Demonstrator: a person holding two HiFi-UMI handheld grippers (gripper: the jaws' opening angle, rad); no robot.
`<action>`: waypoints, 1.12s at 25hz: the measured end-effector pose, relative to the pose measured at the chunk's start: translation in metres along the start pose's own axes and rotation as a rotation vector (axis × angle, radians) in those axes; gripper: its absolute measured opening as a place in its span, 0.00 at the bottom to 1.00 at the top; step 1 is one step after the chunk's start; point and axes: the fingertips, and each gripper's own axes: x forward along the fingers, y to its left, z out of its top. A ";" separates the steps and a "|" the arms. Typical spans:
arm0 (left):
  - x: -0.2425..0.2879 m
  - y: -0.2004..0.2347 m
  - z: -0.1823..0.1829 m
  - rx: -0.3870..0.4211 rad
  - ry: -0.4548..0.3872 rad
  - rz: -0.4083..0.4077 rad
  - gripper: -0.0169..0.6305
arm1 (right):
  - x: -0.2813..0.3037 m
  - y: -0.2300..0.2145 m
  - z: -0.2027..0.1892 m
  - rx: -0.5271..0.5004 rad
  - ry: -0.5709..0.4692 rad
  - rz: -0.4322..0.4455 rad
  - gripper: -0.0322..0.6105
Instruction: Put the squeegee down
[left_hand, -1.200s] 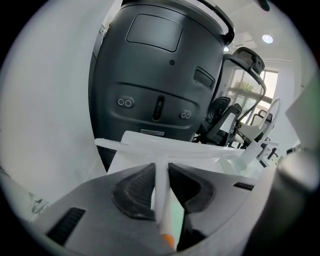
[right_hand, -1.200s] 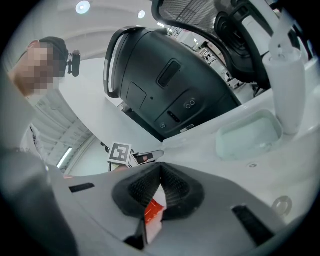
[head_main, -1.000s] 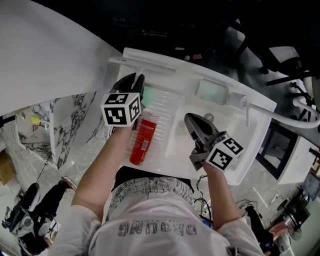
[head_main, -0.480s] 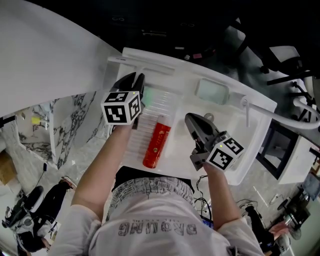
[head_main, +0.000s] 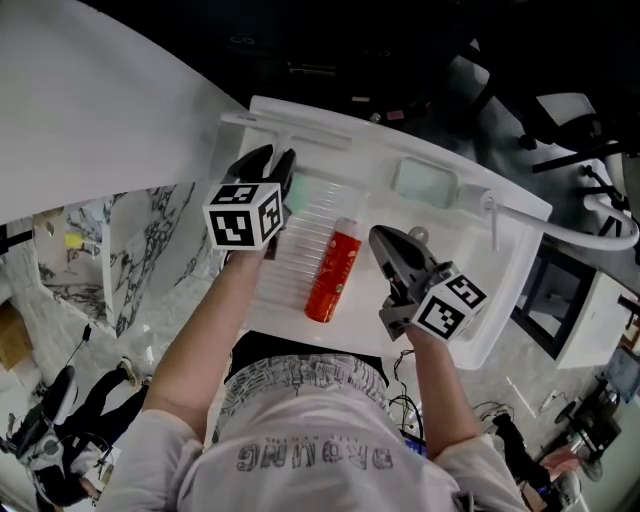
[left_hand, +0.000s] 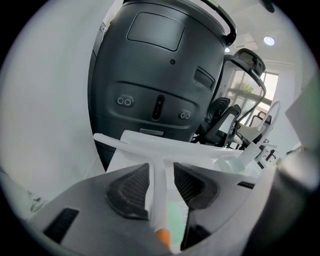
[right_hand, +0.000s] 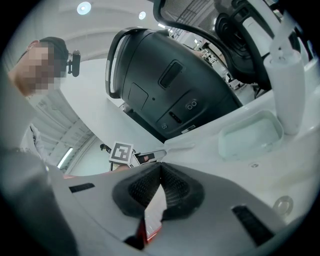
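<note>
The white T-shaped squeegee (left_hand: 159, 165) lies on the white sink unit (head_main: 470, 300), its blade (head_main: 318, 133) along the far rim. Its handle, pale green (head_main: 302, 190) nearer me, runs back between the jaws of my left gripper (head_main: 272, 158) (left_hand: 161, 175). Those jaws are opening: the handle sits by the left pad with a gap on the right side. An orange bit shows at the handle's near end. My right gripper (head_main: 385, 240) (right_hand: 160, 170) hovers over the basin, shut and holding nothing.
A red bottle (head_main: 335, 275) lies on the ribbed drainboard (head_main: 290, 250) between the two grippers. A soap recess (head_main: 425, 182) and a tap (head_main: 492, 215) are at the far right. A big dark grey machine (left_hand: 160, 75) stands behind the sink.
The red bottle has rolled rightward and farther across the ribbed board. The left jaws stand a little wider round the handle. Both hands stayed put.
</note>
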 end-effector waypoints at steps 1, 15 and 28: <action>-0.002 -0.001 0.001 0.001 -0.003 -0.002 0.29 | 0.000 0.002 0.001 -0.002 -0.002 0.002 0.06; -0.048 -0.009 0.017 0.012 -0.071 -0.032 0.31 | -0.002 0.033 -0.001 -0.047 -0.025 0.018 0.06; -0.095 -0.030 0.024 0.017 -0.120 -0.099 0.31 | -0.014 0.057 0.007 -0.094 -0.060 0.004 0.06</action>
